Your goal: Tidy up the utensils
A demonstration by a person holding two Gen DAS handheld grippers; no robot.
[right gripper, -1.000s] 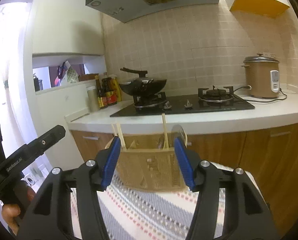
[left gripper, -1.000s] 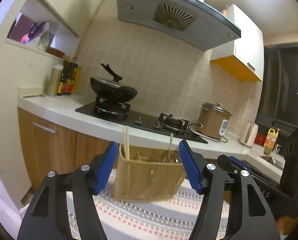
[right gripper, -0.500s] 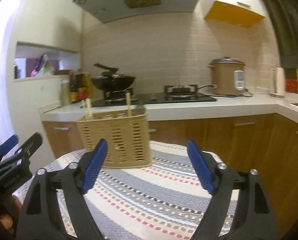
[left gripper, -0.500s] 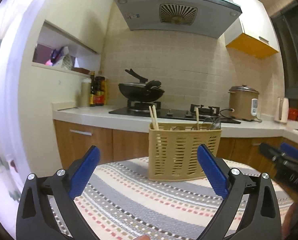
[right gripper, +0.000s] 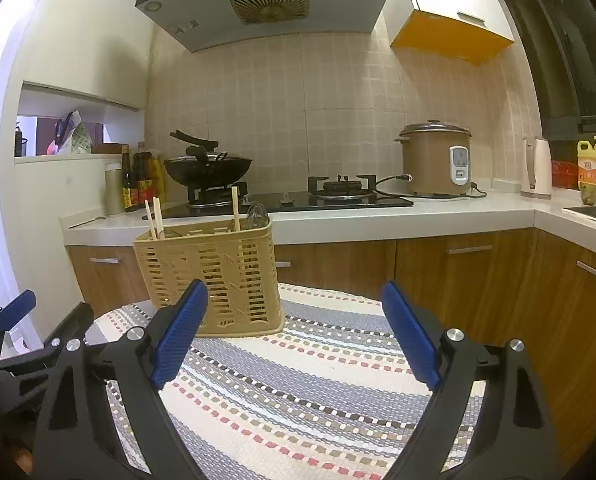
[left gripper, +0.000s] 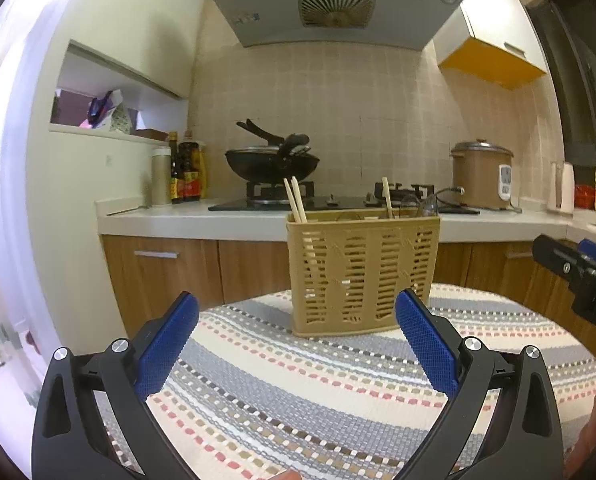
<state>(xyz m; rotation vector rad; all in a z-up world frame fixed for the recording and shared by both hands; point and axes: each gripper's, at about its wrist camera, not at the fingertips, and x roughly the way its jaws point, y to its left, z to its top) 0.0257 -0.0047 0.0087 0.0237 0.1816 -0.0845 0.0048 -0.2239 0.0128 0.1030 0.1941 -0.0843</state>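
A tan slotted utensil basket (left gripper: 361,276) (right gripper: 214,276) stands upright on the striped tablecloth (left gripper: 298,392) (right gripper: 317,380). A pair of chopsticks (left gripper: 296,200) (right gripper: 154,216) sticks out of its left end; a single chopstick (left gripper: 386,200) (right gripper: 236,208) and a spoon (right gripper: 256,216) rise near its right end. My left gripper (left gripper: 298,300) is open wide just short of the basket, nothing between its pads. My right gripper (right gripper: 294,288) points past the basket's right side; its jaws are opening with nothing between them.
Behind the table runs a white counter (right gripper: 377,220) with a hob, a black wok (left gripper: 272,164), sauce bottles (left gripper: 186,172), a rice cooker (right gripper: 435,160) and a kettle (right gripper: 535,168). Wooden cabinets (right gripper: 477,272) stand below. The table's edge curves close to them.
A second ago both grippers had the tilted basket between their pads. Both have opened and let go; the basket now stands upright on the cloth, with the right gripper off to its right.
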